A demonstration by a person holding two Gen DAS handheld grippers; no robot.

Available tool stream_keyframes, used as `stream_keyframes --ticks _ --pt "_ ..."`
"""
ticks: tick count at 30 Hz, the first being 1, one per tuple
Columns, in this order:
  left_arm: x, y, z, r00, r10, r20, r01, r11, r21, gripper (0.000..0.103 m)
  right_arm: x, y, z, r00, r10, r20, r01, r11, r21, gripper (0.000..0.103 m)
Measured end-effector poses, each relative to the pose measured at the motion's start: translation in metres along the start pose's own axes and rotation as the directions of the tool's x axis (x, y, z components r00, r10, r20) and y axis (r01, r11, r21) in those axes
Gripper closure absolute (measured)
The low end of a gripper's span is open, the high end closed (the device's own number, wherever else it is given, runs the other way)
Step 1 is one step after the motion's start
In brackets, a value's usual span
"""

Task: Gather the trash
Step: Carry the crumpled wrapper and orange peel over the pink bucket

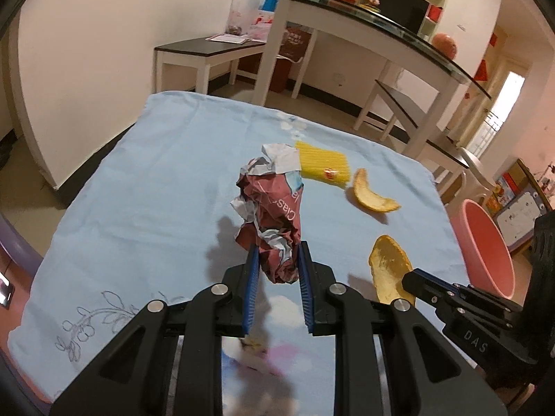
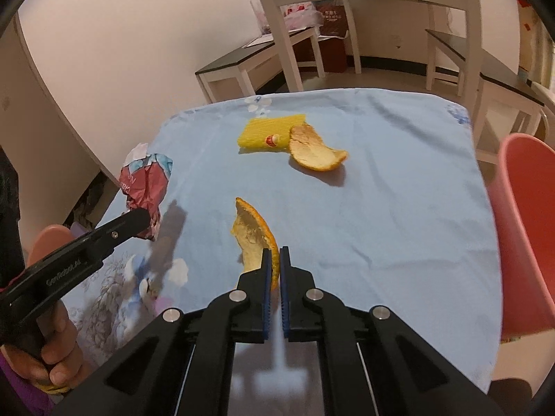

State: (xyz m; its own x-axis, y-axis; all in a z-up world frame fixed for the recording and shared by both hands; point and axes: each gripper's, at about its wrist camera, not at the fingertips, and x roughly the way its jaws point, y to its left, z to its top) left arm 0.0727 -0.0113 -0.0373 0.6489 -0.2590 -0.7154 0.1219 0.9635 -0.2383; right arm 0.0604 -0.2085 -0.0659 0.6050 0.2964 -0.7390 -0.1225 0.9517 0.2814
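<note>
My left gripper (image 1: 277, 254) is shut on a crumpled red-and-white wrapper (image 1: 272, 208), held above the light blue tablecloth (image 1: 145, 180); the same wrapper (image 2: 147, 182) shows at the left of the right wrist view. My right gripper (image 2: 275, 254) is shut on the lower end of an orange peel (image 2: 255, 234), which stands up from the cloth; that peel (image 1: 388, 267) also appears in the left wrist view at the right gripper's tip. A second orange peel (image 2: 314, 150) and a yellow ribbed wrapper (image 2: 265, 133) lie farther back on the cloth.
A pink bin (image 2: 527, 228) stands off the table's right edge, also seen as the pink bin (image 1: 485, 246). Behind the table are a glass-topped white table (image 1: 364, 17) and dark-topped benches (image 1: 208, 52). A person's hand (image 2: 55, 357) holds the left gripper's handle.
</note>
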Motion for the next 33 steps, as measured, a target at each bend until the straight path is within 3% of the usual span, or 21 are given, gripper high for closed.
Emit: stream_keyframes --ticks 10,33 --pt "-0.004 -0.04 -0.008 0.999 -0.03 -0.015 0.031 0.997 0.07 0.081 -0.047 -0.019 -0.015 0.996 -0.041 0.078 0.038 0.999 0.036 0.099" --pt "0.004 -0.131 -0.012 0.994 -0.098 -0.037 0.104 0.967 0.233 0.081 -0.111 -0.086 -0.027 0.969 -0.141 0.202 0.102 0.977 0.19 0.099"
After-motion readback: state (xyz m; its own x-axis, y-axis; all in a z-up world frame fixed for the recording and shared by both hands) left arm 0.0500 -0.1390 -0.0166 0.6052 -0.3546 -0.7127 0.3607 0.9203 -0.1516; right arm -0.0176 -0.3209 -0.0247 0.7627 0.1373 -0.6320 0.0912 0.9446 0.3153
